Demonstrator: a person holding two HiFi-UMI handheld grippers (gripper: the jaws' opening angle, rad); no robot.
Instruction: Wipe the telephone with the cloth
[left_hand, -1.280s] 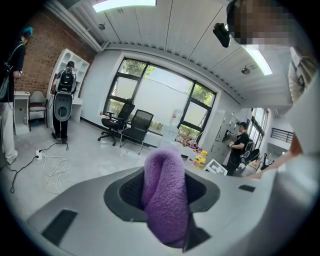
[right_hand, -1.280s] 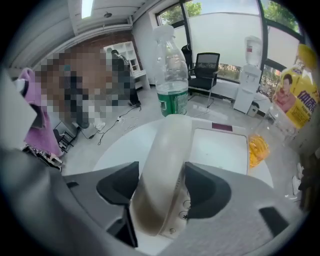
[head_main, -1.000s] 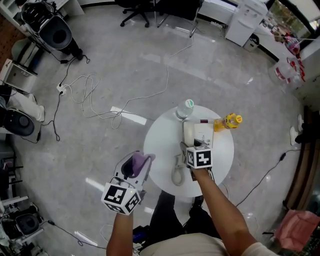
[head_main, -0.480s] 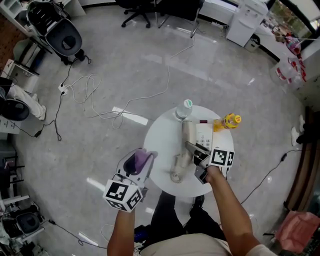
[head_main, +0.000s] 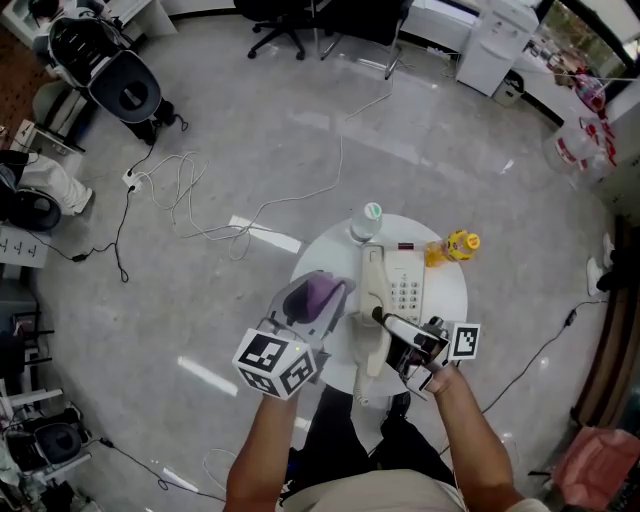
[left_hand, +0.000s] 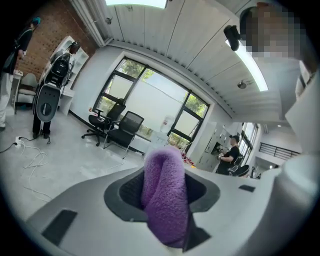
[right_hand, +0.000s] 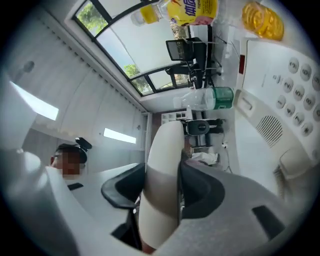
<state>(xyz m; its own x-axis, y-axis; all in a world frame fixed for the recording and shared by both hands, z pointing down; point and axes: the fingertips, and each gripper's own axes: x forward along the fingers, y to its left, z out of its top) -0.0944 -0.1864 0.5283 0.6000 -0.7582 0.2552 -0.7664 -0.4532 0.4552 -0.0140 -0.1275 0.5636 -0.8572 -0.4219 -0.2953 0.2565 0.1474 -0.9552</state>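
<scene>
A cream telephone base (head_main: 407, 291) sits on the round white table (head_main: 325, 262). My right gripper (head_main: 384, 324) is shut on its cream handset (head_main: 371, 285), which lies along the base's left side and reaches past the table's near edge. In the right gripper view the handset (right_hand: 164, 150) fills the gap between the jaws, with the keypad of the base (right_hand: 280, 95) at the right. My left gripper (head_main: 318, 303) is shut on a folded purple cloth (head_main: 321, 291) and hovers at the table's left edge, just left of the handset. The cloth (left_hand: 165, 192) bulges out from between the jaws.
A clear bottle with a green cap (head_main: 368, 222) stands at the table's far edge. A yellow bottle (head_main: 451, 244) lies at the far right of the table. Cables (head_main: 190, 195) trail over the floor to the left, and office chairs (head_main: 290, 20) stand beyond.
My left gripper has swung right and forward, bringing the cloth up to the table's edge. My right gripper has pulled back toward the near right edge, turning the handset with it.
</scene>
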